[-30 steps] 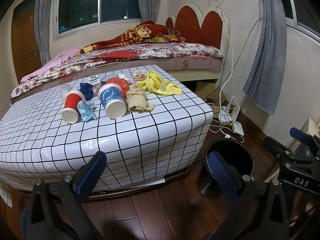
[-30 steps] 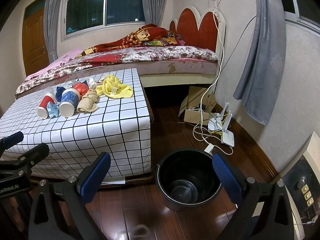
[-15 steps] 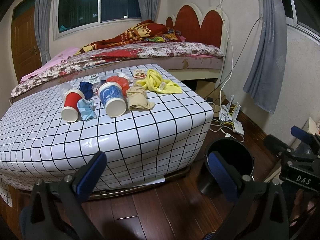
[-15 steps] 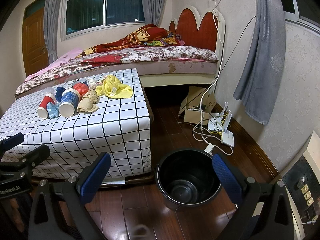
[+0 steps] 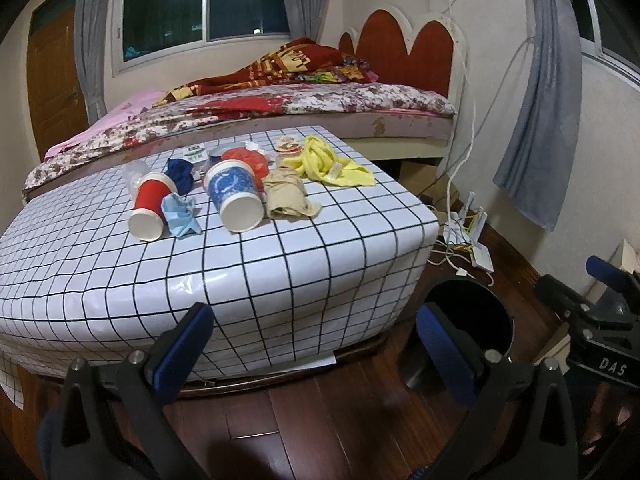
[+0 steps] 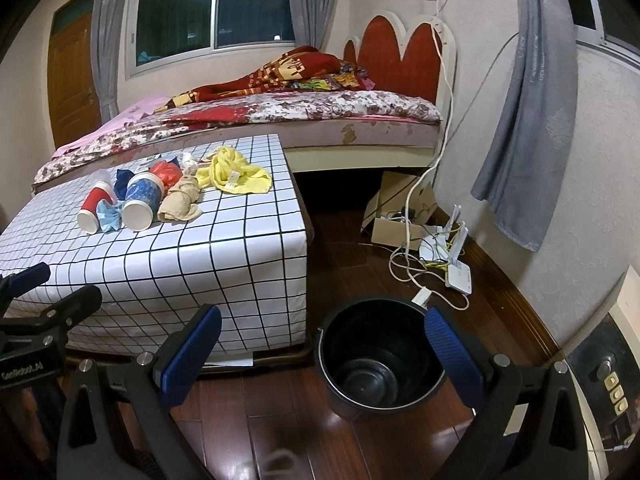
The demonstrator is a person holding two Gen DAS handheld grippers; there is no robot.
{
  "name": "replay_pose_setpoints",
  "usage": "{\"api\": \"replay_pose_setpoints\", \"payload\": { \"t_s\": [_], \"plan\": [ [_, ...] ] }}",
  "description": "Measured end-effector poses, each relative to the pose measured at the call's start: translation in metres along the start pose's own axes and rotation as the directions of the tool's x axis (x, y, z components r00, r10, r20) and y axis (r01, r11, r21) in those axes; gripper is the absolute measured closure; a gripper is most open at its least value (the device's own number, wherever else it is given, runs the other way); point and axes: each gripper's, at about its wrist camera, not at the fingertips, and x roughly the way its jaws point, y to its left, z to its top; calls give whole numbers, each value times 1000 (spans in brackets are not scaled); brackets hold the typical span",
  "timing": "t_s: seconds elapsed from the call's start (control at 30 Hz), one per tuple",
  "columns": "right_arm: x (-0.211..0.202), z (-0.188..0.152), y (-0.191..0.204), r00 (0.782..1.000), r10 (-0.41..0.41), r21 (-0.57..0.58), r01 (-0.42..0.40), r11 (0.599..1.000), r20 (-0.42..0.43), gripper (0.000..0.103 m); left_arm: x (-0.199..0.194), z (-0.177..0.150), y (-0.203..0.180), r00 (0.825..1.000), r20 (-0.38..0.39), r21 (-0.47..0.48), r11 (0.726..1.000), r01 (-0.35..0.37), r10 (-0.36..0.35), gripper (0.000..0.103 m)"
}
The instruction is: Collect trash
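Both sets of fingers spread wide, nothing held. Our left gripper (image 5: 312, 340) hangs low in front of the checkered surface (image 5: 280, 264); our right gripper (image 6: 324, 344) hangs over the floor with the black bucket (image 6: 380, 364) sitting right between its fingers, empty as far as we can see.

Trash is all up on the surface, ahead of and above the left fingers, well apart from them: red paper cup (image 5: 150, 210), blue crumpled mask (image 5: 182, 216), blue paper cup (image 5: 236, 196), beige wad (image 5: 288, 198), yellow cloth (image 5: 328, 164) further back. Both cups lie on their sides, long axis running roughly along the fingers' line, open mouths facing us.

From the right fingers the same pile is up and far to the left. We judge the left hand nearer; the blue cup is closest to dead ahead. A grab across the cup body looks simplest.
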Motion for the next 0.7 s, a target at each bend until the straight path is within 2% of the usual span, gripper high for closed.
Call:
{"api": "replay_pose_setpoints", "payload": {
  "t_s": [0.3, 0.57, 0.7],
  "plan": [
    [22, 15, 26, 998, 58, -68, -58, 996, 2, 1, 20, 9, 43, 999, -17, -69, 997, -33, 32, 1],
    [50, 32, 63, 985, 170, -132, -169, 977, -3, 1, 39, 11, 96, 994, -49, -150, 983, -107, 101, 1],
    [64, 43, 83, 977, 214, -150, -213, 966, -10, 10, 45, 10, 119, 990, -43, -188, 972, -142, 136, 1]
  ]
}}
